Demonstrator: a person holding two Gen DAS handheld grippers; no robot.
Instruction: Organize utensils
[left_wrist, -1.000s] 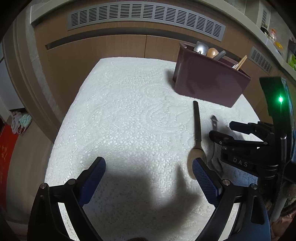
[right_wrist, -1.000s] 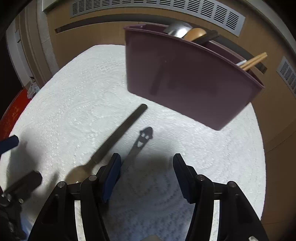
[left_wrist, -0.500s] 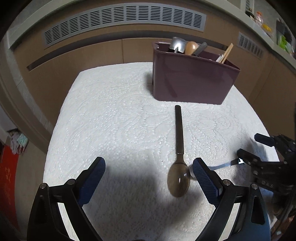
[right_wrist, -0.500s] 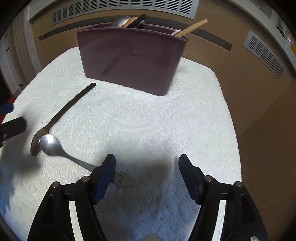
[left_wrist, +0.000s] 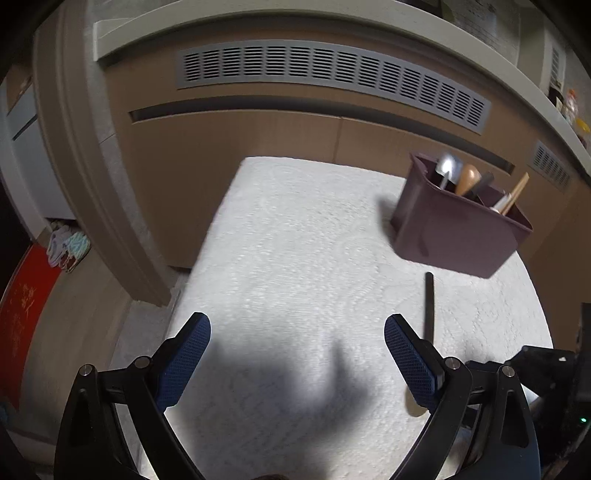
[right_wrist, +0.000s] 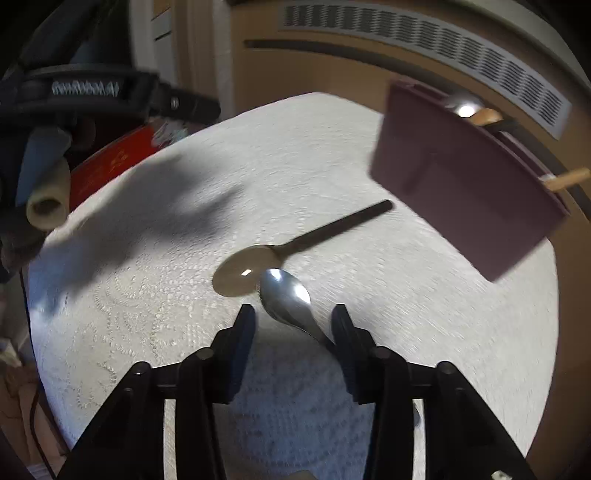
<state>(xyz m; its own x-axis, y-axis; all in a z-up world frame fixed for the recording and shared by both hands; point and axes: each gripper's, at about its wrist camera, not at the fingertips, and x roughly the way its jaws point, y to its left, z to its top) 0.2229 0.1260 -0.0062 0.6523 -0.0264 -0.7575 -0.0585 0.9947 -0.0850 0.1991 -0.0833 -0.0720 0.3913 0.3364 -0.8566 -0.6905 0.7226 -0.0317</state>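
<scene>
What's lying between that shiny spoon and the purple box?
In the right wrist view, a dark-handled spoon lies on the white cloth between the shiny spoon and the purple box, its handle pointing toward the box.

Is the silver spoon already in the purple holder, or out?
Out. The silver spoon lies on the white cloth, between the open right gripper fingers, apart from the purple holder.

The table (right_wrist: 424, 314) wears a white embossed cloth, rough and matt; the silver spoon (right_wrist: 286, 297) is polished, glossy metal; the dark-handled spoon (right_wrist: 295, 247) has a duller bowl; the maroon caddy (right_wrist: 461, 192) looks like smooth matt plastic; the finger pads (left_wrist: 410, 356) are blue and textured.
</scene>
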